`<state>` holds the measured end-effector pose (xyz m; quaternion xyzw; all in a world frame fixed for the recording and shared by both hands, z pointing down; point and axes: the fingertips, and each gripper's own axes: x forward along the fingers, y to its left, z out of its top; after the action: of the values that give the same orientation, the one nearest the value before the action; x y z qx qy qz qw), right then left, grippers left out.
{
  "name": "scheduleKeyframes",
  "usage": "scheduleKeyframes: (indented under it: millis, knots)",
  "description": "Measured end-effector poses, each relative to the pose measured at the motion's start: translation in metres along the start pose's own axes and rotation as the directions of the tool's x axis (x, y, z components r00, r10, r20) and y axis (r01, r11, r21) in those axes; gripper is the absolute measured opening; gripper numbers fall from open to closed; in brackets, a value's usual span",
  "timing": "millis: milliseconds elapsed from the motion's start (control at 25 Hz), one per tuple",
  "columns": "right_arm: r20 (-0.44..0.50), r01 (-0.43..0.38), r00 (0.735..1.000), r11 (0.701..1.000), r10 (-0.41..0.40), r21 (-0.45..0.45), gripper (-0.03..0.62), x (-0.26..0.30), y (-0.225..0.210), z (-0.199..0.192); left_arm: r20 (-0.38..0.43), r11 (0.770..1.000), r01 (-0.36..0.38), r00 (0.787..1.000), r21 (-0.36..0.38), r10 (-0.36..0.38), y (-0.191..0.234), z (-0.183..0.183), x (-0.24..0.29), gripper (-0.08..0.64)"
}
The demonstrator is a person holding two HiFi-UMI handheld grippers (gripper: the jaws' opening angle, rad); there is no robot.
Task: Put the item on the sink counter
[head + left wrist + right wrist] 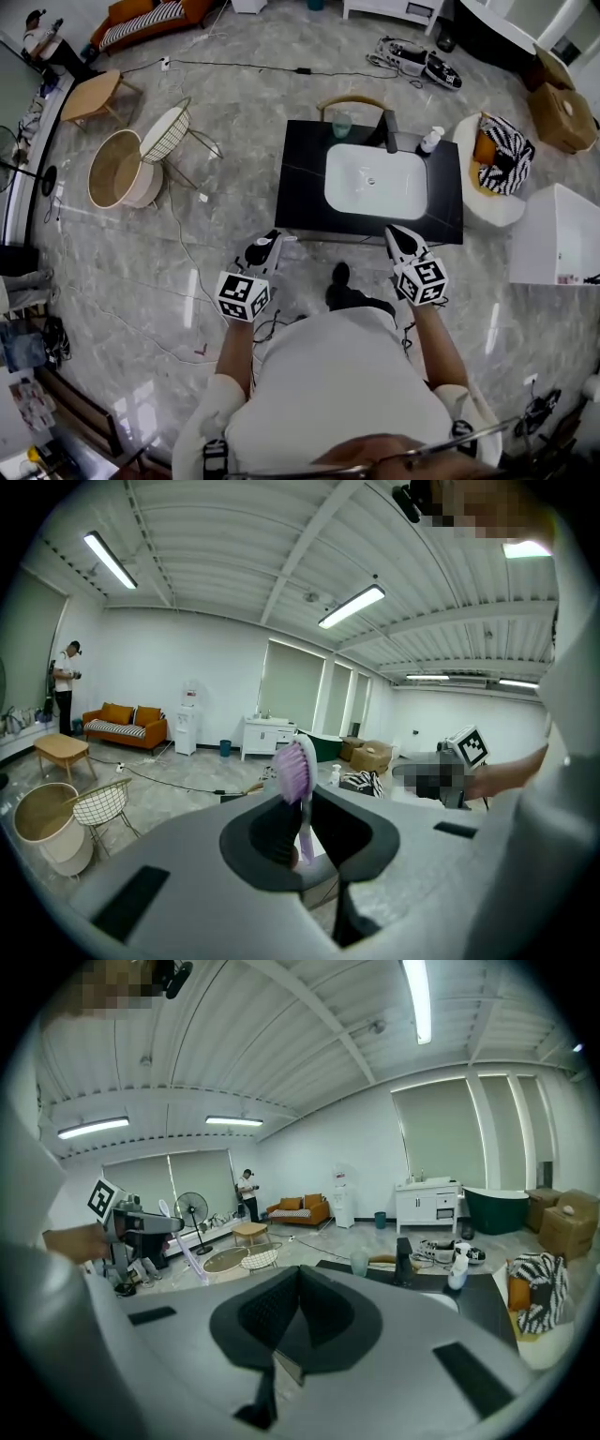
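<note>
A toothbrush [296, 772] with purple bristles stands upright between the jaws of my left gripper [302, 847], which is shut on its white handle. In the head view the left gripper [267, 247] hovers over the floor just off the front left corner of the black sink counter [300, 192]. My right gripper [402, 237] is at the counter's front edge, right of the white basin [375, 181]. Its jaws [298, 1309] are shut with nothing between them. The right gripper view also catches the toothbrush [192, 1255] sticking out of the left gripper.
At the counter's back stand a greenish cup [342, 125], a dark faucet [390, 130] and a white bottle [430, 141]. A wire chair [169, 136] and round basket [115, 170] are left. A stool with a striped cushion [502, 150] and a white cabinet [558, 234] are right. Cables cross the floor.
</note>
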<state>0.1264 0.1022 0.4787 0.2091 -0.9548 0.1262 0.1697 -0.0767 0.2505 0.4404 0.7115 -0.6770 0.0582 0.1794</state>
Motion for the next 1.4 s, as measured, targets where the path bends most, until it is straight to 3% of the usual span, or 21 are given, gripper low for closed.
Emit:
scheduleKeyframes:
  millis: [320,640,960,1400]
  knots:
    - [-0.041,-0.082,0.996,0.997,0.082,-0.008,0.005,0.049,-0.062,0.02,-0.029,0.997,-0.071,0.997,-0.032,0.07,-0.001,0.019,0.066,0.034]
    - [-0.065,-0.119,0.991,0.993,0.119,0.01,0.005,0.082,-0.089,0.031,-0.05,0.994,-0.103,0.994,-0.038,0.101,0.005,0.037,0.101,0.034]
    - [-0.081,-0.099,0.992,0.995,0.101,0.03,0.005,0.09,-0.101,0.024,-0.079,0.998,-0.06,0.995,-0.026,0.058,0.01,0.041,0.13,0.034]
    - [-0.069,0.04,0.997,0.996,-0.035,0.076,0.005,0.098,-0.115,0.027,-0.114,0.996,0.083,0.99,0.029,-0.079,0.032,0.043,0.181,0.034]
